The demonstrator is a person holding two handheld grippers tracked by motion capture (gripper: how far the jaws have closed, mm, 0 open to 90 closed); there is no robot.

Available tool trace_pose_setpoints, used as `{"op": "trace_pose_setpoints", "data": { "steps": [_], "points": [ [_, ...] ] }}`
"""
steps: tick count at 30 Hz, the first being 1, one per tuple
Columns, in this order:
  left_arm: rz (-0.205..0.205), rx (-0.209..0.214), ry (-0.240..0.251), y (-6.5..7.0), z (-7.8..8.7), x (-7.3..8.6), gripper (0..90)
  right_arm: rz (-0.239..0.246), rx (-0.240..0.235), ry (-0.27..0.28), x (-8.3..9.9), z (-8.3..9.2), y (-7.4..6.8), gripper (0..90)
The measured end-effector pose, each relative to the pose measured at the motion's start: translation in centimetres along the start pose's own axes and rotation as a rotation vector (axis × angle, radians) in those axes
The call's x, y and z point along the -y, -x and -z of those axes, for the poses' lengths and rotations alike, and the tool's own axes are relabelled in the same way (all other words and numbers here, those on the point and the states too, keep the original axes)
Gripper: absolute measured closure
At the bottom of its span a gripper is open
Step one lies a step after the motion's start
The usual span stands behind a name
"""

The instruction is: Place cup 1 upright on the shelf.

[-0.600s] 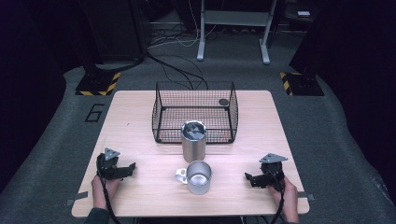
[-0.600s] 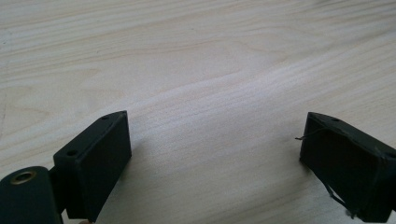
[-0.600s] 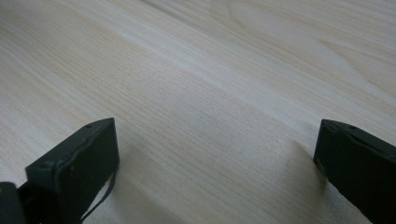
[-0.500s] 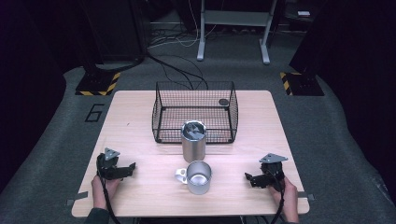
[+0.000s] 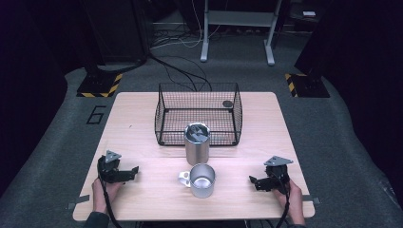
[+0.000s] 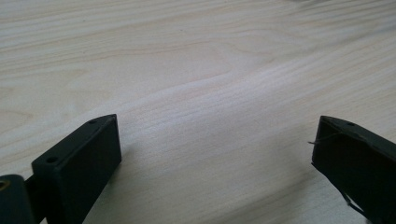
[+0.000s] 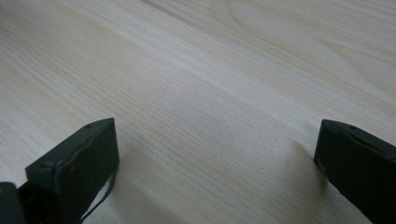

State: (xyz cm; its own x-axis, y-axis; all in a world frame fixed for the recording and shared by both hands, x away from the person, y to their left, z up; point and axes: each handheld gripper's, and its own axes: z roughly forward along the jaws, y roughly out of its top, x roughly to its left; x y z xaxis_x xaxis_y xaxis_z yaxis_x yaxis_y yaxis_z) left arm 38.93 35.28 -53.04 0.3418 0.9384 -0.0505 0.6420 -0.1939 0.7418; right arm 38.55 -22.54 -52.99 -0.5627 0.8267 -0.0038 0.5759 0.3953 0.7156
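Near left edge: my left gripper (image 5: 133, 170), jaws wide, holding nothing.
Near right edge: my right gripper (image 5: 253, 181), jaws wide, empty.
Between them: steel mug (image 5: 202, 180) upright.
Just beyond: tall canister (image 5: 196, 143) touching wire basket (image 5: 164, 114).

Open table at both sides, clutter down the middle

Bare table (image 5: 142, 123) runs along the frame's left and right; at centre the mug (image 5: 202, 180), the steel canister (image 5: 196, 144) behind it and the wire basket (image 5: 198, 114) block passage.

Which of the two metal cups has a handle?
The shorter mug, nearest the person; its handle sticks out left. The taller cylinder by the wire basket has none.
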Motion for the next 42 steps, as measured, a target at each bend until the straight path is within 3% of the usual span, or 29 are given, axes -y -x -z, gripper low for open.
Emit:
{"op": "trace_pose_setpoints", "data": {
  "steps": [3,13,16,24,28,32,34,37,42],
  "points": [
    [0.008,0.031,0.040,0.0,0.2,0.1,0.2,0.000,0.000,0.001,0.0,0.0,0.0,0.0],
    [0.011,0.097,0.078,0.9,1.1,-0.6,0.0,-0.001,0.001,0.000,0.0,0.0,0.0,0.0],
    [-0.025,0.101,0.085,1.6,1.6,-1.4,0.0,0.000,0.000,0.000,0.0,0.0,0.0,0.0],
    [-0.050,0.133,0.110,2.8,2.7,-2.6,0.0,0.000,0.001,0.001,0.0,0.0,0.0,0.0],
    [-0.065,0.173,0.119,3.7,3.4,-3.7,0.0,0.000,0.001,0.001,0.0,0.0,0.0,0.0],
    [-0.082,0.183,0.138,4.5,3.6,-4.5,0.0,-0.006,0.000,-0.004,0.0,0.0,-0.1,0.0],
    [-0.076,0.216,0.149,5.0,3.7,-5.1,0.0,-0.006,0.001,0.002,0.1,0.0,-0.1,0.0],
    [-0.075,0.232,0.155,5.4,3.7,-5.5,0.0,-0.006,0.001,0.001,0.1,0.0,-0.1,0.0],
    [-0.106,0.272,0.163,6.7,3.6,-6.9,0.0,0.000,0.001,-0.005,0.0,0.1,0.0,0.0]
  ]
}}
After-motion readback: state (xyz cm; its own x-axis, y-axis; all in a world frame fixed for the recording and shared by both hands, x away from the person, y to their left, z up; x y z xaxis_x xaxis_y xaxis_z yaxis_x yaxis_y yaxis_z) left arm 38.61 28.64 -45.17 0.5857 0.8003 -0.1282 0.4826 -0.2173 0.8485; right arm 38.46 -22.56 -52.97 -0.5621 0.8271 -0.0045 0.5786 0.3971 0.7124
